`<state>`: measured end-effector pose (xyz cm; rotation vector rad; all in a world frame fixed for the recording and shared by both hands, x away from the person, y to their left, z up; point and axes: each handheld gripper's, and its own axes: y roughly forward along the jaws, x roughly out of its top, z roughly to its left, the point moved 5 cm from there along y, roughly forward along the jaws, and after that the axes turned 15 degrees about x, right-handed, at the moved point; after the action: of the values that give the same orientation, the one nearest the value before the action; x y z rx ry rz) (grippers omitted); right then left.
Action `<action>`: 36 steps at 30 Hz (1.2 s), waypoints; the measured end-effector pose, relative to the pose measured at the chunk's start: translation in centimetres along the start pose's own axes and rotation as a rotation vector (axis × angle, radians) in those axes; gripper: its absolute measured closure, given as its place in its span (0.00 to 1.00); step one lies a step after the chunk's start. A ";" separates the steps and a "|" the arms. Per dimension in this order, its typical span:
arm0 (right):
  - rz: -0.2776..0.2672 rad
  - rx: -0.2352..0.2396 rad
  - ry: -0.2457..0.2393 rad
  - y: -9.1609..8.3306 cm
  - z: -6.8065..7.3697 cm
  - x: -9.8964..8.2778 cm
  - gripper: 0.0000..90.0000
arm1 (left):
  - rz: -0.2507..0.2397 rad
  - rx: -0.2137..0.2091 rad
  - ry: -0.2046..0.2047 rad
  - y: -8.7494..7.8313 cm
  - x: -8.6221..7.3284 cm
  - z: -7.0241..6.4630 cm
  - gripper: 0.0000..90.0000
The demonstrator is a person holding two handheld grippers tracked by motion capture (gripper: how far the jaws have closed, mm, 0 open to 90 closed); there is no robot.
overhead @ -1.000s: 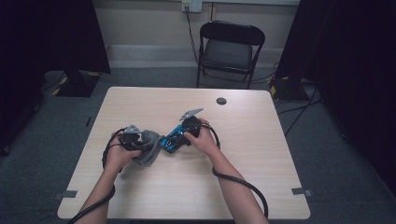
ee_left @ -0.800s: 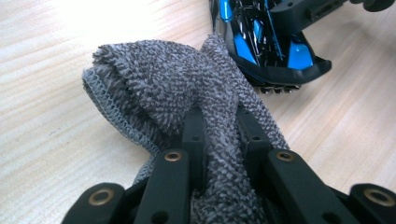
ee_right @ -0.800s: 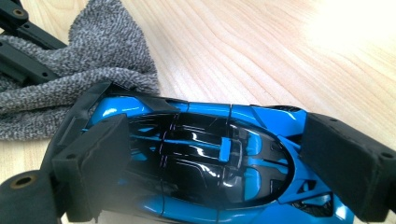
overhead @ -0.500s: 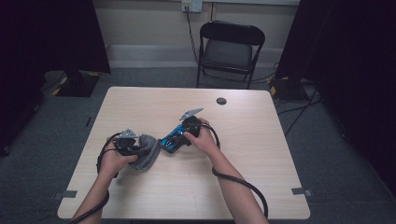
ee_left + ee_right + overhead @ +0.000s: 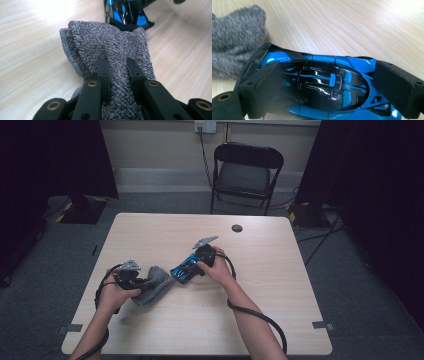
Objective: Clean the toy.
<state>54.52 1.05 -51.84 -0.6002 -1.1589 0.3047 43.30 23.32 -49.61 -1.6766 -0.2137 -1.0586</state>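
Grey terry cloth (image 5: 110,50) pinched in a bunched fold between the narrow-set black jaws of the left gripper (image 5: 145,282), resting on the pale wood-grain counter (image 5: 280,320) toward its left-front part. Blue-and-black toy car (image 5: 319,87) clamped across its body by the padded jaws of the right gripper (image 5: 181,271), near the counter's middle and just beside the cloth's far end, seemingly touching it in the left gripper view. Seen from the right gripper view with glossy dark canopy up and the fuzzy cloth at upper left. Left hand (image 5: 112,295) wrapped around the left gripper's handle, forearm entering from the bottom edge; right hand (image 5: 217,270) around the other, black cable (image 5: 260,317) trailing along the forearm. Grey three-cornered plates visible atop both grippers in the high view. Small dark round disc (image 5: 237,228) lying well apart near the counter's far edge. Black folding chair (image 5: 245,172) standing behind the counter against a light wall, grey carpet (image 5: 350,285) all around.
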 end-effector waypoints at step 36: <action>-0.003 0.000 -0.002 -0.1 -0.1 0.0 0.09 | -0.129 0.074 -0.098 5.4 8.4 3.0 0.83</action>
<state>54.58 0.94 -51.86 -0.5984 -1.1617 0.3028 53.11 20.69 -47.23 -1.6667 -0.4249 -1.0509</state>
